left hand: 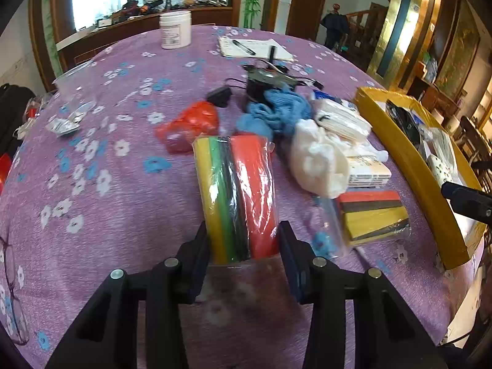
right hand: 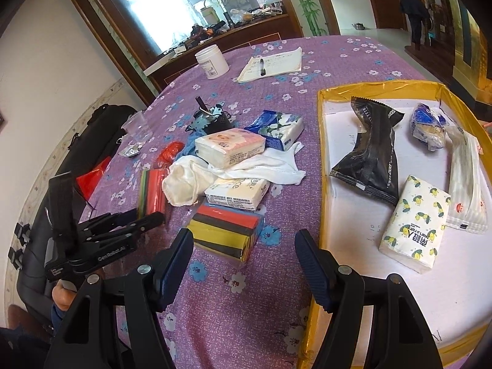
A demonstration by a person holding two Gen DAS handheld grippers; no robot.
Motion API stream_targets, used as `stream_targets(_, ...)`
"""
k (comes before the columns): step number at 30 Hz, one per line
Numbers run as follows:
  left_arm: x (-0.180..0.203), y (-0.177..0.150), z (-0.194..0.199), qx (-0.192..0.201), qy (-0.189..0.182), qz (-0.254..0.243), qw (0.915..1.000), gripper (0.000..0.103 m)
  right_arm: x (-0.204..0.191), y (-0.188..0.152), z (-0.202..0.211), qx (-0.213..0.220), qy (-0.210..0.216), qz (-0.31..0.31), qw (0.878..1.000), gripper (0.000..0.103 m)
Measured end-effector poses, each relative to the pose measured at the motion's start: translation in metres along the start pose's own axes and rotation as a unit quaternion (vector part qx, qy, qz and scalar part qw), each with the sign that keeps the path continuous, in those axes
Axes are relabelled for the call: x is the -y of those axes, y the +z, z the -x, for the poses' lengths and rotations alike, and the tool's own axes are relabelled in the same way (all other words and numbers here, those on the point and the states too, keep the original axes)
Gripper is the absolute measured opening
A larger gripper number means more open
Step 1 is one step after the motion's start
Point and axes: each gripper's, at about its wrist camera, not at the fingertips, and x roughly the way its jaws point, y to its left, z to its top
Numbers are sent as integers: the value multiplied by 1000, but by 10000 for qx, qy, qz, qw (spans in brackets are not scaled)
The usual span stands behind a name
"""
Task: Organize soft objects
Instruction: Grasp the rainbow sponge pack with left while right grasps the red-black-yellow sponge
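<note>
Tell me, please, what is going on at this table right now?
A person is sorting soft things into a yellow-rimmed tray. The left gripper has its jaws around a wrapped sponge pack on the purple cloth. The right gripper hangs open and empty near a second sponge pack. Tissue packs already lie in the tray.

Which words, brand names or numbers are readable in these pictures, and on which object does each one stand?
"GenRobot.AI": on the left gripper, along its black body.
"Data Acquisition System", very small and only roughly legible: on the same gripper body.
Lemon-print tissue pack: large characters, not readable with certainty.
White jar, black wrapper, pink tissue pack, barcoded tissue pack, notepad: print too small or blurred.
</note>
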Motion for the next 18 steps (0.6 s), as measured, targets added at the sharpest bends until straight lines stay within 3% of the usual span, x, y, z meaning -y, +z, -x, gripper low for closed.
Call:
stream_targets(5, -16, 0, 2, 42, -223, 222, 9995, 42, -17, 5, -17, -193, -104, 326, 9992, 79)
stream_targets(12, -23, -1, 3, 86, -377, 330, 9987, 42, -42, 16, -58, -503, -266, 718, 9958, 80)
stream_targets(18, -24, -1, 2, 53, -409, 357, 9985, 42, -39, 17, -86, -812, -351, 683, 9937, 80)
